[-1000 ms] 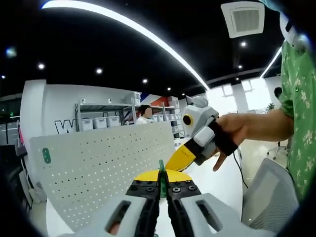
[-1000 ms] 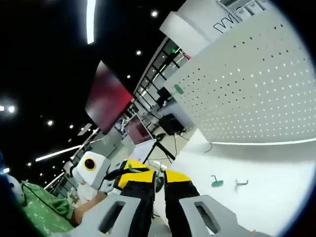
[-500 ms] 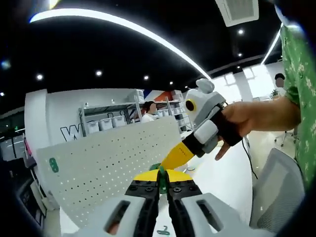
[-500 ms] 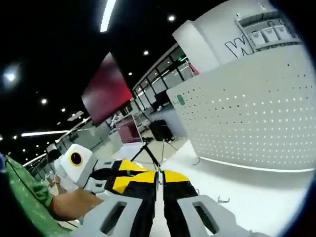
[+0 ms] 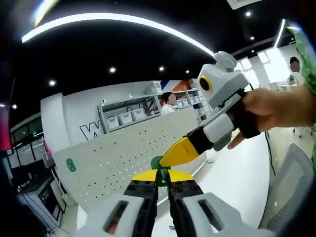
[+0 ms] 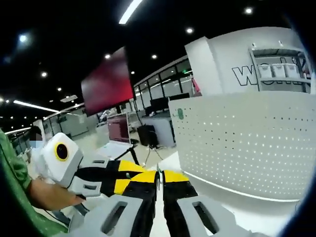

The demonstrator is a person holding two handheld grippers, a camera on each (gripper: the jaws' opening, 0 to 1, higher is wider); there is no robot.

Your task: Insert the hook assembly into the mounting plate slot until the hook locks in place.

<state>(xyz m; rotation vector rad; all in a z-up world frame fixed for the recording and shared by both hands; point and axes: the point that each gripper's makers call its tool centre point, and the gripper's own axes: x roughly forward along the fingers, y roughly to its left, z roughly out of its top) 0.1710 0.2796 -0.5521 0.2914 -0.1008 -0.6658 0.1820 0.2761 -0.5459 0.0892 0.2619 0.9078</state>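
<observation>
Item: hook assembly (image 5: 159, 163), green, small; judged light, stiff, slippery. Location: clenched in left tongs (image 5: 162, 183), near mounting plate (image 5: 128, 153) on the counter (image 5: 237, 173). Right tongs (image 6: 159, 183) clenched; contents cannot tell. Hold by shank.

The room was bright under a long curved white ceiling light (image 5: 123, 22). Near it, straight lines bent and the edges looked blurry and dark.
</observation>
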